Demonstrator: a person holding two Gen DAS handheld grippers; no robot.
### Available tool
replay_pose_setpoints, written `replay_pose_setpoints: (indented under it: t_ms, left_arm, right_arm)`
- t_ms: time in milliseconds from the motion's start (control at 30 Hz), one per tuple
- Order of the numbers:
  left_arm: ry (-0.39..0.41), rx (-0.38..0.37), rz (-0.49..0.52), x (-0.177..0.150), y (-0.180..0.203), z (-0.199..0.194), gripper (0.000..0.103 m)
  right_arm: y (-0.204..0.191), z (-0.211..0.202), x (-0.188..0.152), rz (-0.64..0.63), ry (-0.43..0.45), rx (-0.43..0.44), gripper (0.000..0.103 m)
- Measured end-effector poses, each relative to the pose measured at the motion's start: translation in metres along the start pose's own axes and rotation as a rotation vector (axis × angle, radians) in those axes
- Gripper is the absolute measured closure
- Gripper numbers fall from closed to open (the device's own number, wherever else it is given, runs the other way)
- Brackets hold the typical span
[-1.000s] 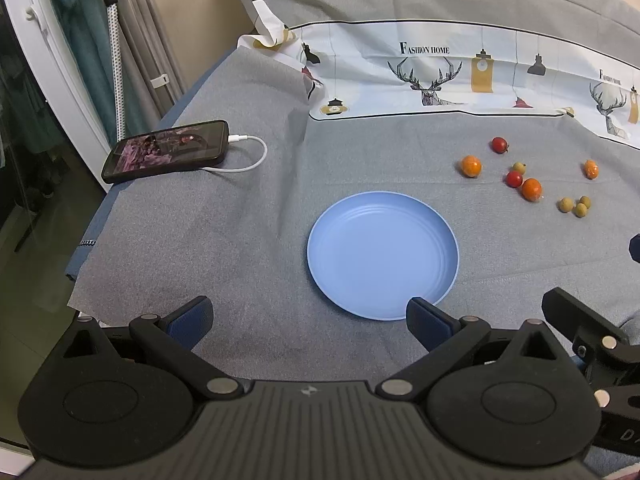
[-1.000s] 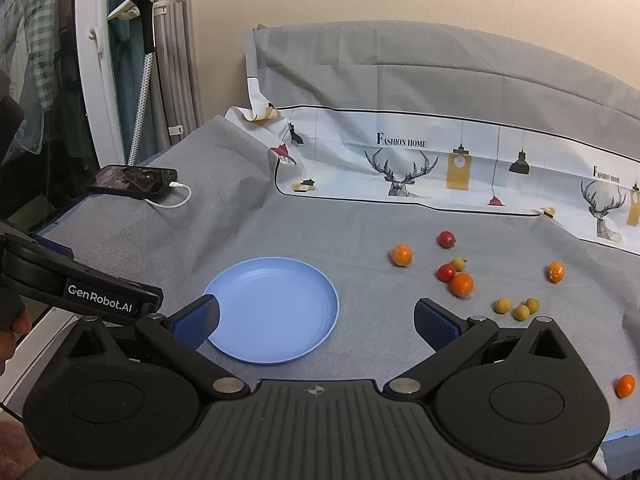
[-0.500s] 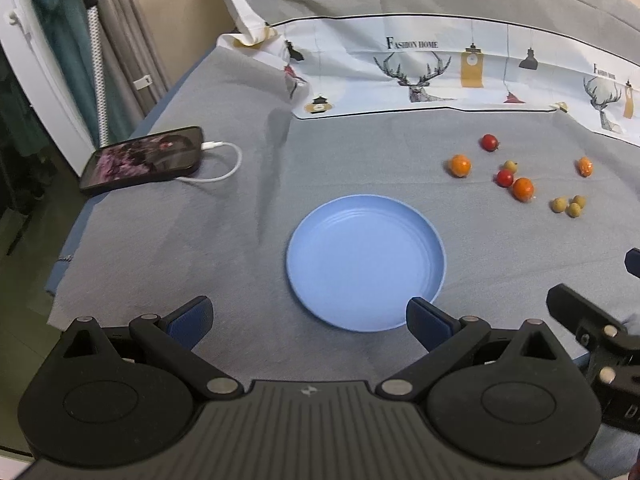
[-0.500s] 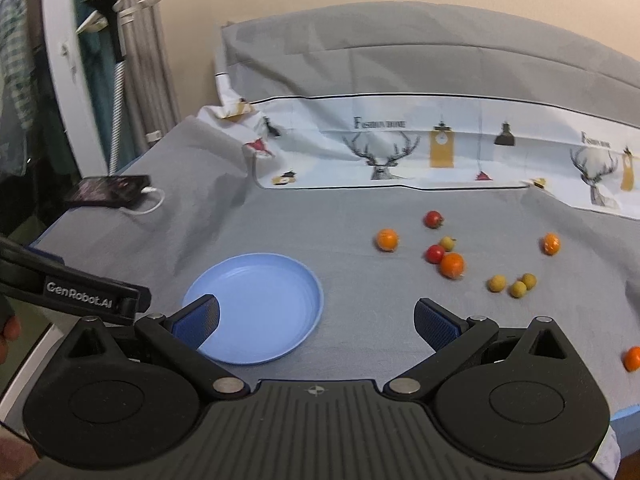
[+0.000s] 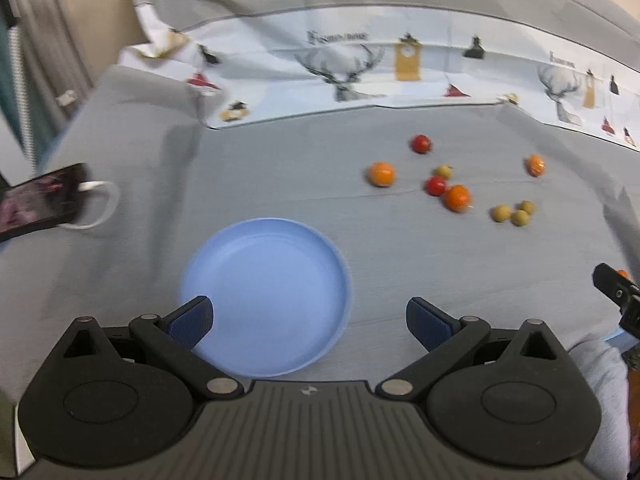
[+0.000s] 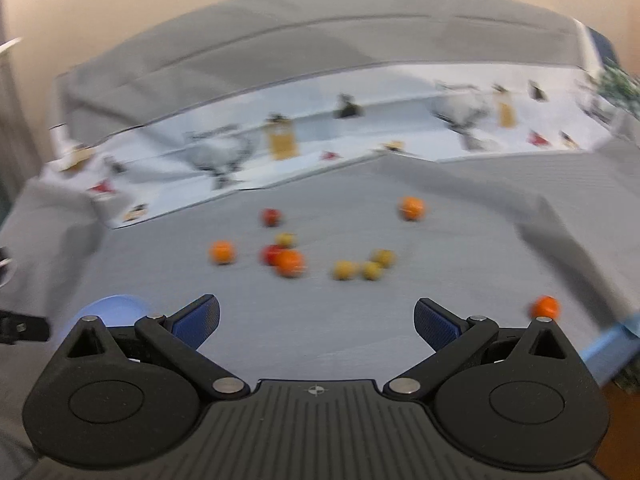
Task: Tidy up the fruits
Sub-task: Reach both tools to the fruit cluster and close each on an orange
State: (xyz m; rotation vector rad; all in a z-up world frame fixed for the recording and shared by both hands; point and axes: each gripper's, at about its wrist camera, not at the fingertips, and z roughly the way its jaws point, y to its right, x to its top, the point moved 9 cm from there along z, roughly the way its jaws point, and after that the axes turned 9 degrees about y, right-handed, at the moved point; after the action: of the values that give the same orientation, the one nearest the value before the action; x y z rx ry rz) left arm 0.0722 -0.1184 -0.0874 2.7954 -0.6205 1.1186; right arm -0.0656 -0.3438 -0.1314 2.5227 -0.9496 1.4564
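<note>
Both tools hang with fingers spread wide and nothing between them: the left tool (image 5: 308, 316) over an empty blue plate (image 5: 280, 248) at lower centre, the right tool (image 6: 316, 318) facing small fruits (image 6: 288, 262) scattered across the grey cloth (image 6: 460, 240) at mid-frame.

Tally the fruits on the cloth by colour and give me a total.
Red fruits: 2
Orange fruits: 4, one lying apart near the right edge
Yellow-green fruits: 4
Total: 10, all on the grey cloth, none on the blue plate.
</note>
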Motion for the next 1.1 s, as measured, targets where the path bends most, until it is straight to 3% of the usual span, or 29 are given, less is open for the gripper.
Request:
replay_pose_setpoints:
  t_ms: [300,467,633,867,967,1067,1100]
  left_arm:
    - [-0.069,-0.078,0.041,0.024,0.078,0.073,0.0]
    - [-0.112,-0.097,0.071,0.037,0.125,0.119,0.0]
    - [-0.105,-0.08,0.08,0.052,0.144,0.159,0.0]
    - [-0.099,0.075,0.034,0.087,0.095,0.229,0.0]
    - [-0.17,0.063,0.038,0.092,0.083,0.27,0.0]
    - [-0.218,0.053,0.041,0.093,0.084,0.304,0.0]
    - [-0.229,0.049,0.044,0.093,0.085,0.311,0.0]
  right_arm:
    - [0.148,0.042,-0.02,0.144,-0.061,-0.291,0.0]
    - [0.208,0.084,-0.044,0.236,-0.128,-0.363,0.001]
    - [0.233,0.129,-0.059,0.271,-0.185,-0.359,0.001]
    - [0.238,0.166,-0.07,0.26,-0.232,-0.405,0.002]
    - [0.233,0.17,-0.073,0.202,-0.242,-0.442,0.006]
    - [0.231,0.168,-0.069,0.189,-0.231,-0.454,0.02]
    - [0.229,0.166,-0.066,0.182,-0.224,-0.455,0.033]
